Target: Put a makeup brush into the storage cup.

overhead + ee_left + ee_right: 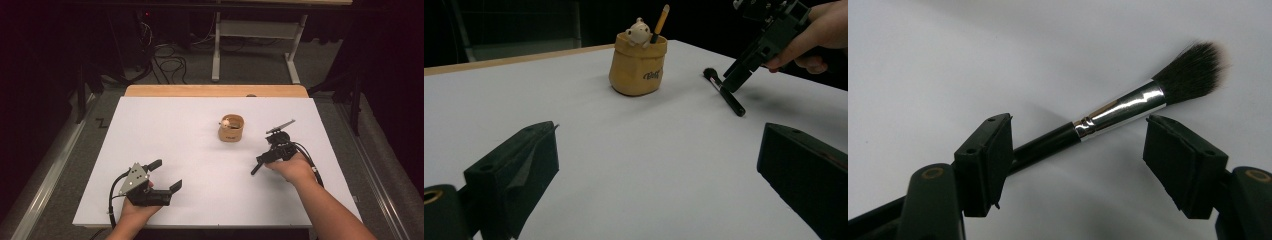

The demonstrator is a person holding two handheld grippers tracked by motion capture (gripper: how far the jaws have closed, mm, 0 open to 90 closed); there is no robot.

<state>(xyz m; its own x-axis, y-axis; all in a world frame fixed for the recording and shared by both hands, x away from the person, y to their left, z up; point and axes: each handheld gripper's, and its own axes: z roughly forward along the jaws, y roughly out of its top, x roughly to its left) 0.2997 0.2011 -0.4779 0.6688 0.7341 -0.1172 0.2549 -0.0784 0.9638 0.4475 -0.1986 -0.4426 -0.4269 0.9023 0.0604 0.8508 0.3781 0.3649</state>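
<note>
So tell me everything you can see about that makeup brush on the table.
The brush has a slim glossy black handle, a shiny silver metal ferrule and a fluffy dark bristle head with paler tips. It lies flat on the white table, to the right of the yellow holder in the high view. The right gripper straddles it with jaws apart; the left one overlaps the handle, but contact is unclear, and the other stands clear.

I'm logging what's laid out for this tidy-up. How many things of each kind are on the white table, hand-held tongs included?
Makeup brush lying on the table: 1
Tan holder pot with a small figure on its rim: 1
Yellow-tipped stick standing in the pot: 1
Hand-held tongs, left tongs and right tongs: 2
Total: 5
</note>
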